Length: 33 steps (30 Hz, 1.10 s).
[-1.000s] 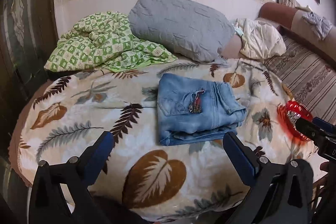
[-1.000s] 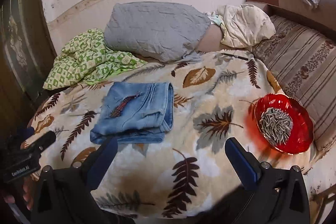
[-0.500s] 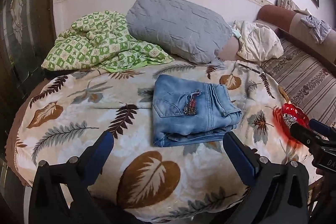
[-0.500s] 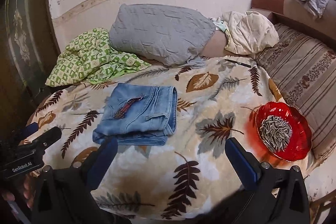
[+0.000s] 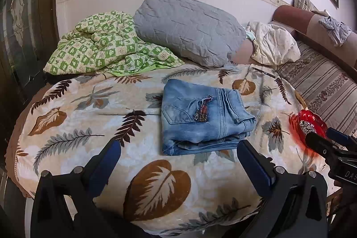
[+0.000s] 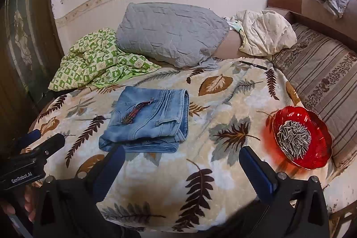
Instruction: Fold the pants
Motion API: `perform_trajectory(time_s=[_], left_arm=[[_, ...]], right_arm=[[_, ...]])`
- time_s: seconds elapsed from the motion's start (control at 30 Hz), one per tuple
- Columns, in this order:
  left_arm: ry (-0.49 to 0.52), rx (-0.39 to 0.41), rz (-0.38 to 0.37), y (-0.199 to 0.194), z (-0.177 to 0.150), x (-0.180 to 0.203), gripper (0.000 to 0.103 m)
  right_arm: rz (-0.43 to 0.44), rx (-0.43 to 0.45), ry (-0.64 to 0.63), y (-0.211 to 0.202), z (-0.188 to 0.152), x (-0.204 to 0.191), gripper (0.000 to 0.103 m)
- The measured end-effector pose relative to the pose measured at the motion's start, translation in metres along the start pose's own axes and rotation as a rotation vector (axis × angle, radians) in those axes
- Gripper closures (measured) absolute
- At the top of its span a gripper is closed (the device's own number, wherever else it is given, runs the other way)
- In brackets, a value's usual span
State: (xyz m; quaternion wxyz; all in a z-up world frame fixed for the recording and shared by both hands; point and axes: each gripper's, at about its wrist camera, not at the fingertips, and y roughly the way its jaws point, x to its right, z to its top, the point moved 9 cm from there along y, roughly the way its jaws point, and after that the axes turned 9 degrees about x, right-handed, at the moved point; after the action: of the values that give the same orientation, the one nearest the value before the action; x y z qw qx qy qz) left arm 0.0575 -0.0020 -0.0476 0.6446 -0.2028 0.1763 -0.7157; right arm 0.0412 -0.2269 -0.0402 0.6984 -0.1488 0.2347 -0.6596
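Note:
The light blue jeans (image 5: 200, 119) lie folded into a compact stack on the leaf-patterned blanket (image 5: 89, 117), a red embroidered patch facing up. In the right wrist view the same jeans (image 6: 149, 122) sit left of centre. My left gripper (image 5: 178, 157) is open, held back from the near edge of the jeans, nothing between its blue fingers. My right gripper (image 6: 181, 162) is also open and empty, hovering over bare blanket to the right of the jeans. Each gripper appears at the edge of the other's view.
A red glass bowl of sunflower seeds (image 6: 301, 137) sits at the blanket's right edge. A grey pillow (image 5: 187, 26), a green checked quilt (image 5: 104, 46) and a cream bundle (image 5: 274, 46) lie at the back by the wall. A pen (image 6: 253, 64) rests near the striped sofa cushion (image 6: 323, 79).
Both grippers have drawn back and lifted slightly from the bed, so the jeans look a little farther away. The jeans have not moved and both grippers stay open.

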Motion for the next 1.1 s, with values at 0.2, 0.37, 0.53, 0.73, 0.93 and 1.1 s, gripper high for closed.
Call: perform_trajectory(time_s=[0.2, 0.37, 0.53, 0.73, 0.93, 1.1], left_arm=[[-0.004, -0.003, -0.002, 0.0004, -0.0008, 0.0004, 0.0], [-0.004, -0.001, 0.001, 0.0006, -0.0006, 0.0005, 0.0], [-0.004, -0.005, 0.002, 0.0007, -0.001, 0.0015, 0.0], [-0.001, -0.007, -0.001, 0.0007, -0.0011, 0.0028, 0.0], [-0.001, -0.007, 0.001, 0.0004, -0.0013, 0.0041, 0.0], [-0.001, -0.006, 0.0, 0.0008, -0.0012, 0.0028, 0.0]], right_arm=[[-0.001, -0.005, -0.001, 0.001, -0.0001, -0.0007, 0.0], [-0.002, -0.008, -0.001, 0.002, -0.0006, -0.0002, 0.0], [-0.001, -0.007, -0.002, 0.0026, -0.0008, 0.0, 0.0], [-0.003, -0.009, -0.002, 0.0032, -0.0011, 0.0002, 0.0], [-0.001, -0.012, -0.002, 0.0044, -0.0021, -0.0001, 0.0], [-0.002, -0.012, -0.002, 0.0044, -0.002, -0.0004, 0.0]])
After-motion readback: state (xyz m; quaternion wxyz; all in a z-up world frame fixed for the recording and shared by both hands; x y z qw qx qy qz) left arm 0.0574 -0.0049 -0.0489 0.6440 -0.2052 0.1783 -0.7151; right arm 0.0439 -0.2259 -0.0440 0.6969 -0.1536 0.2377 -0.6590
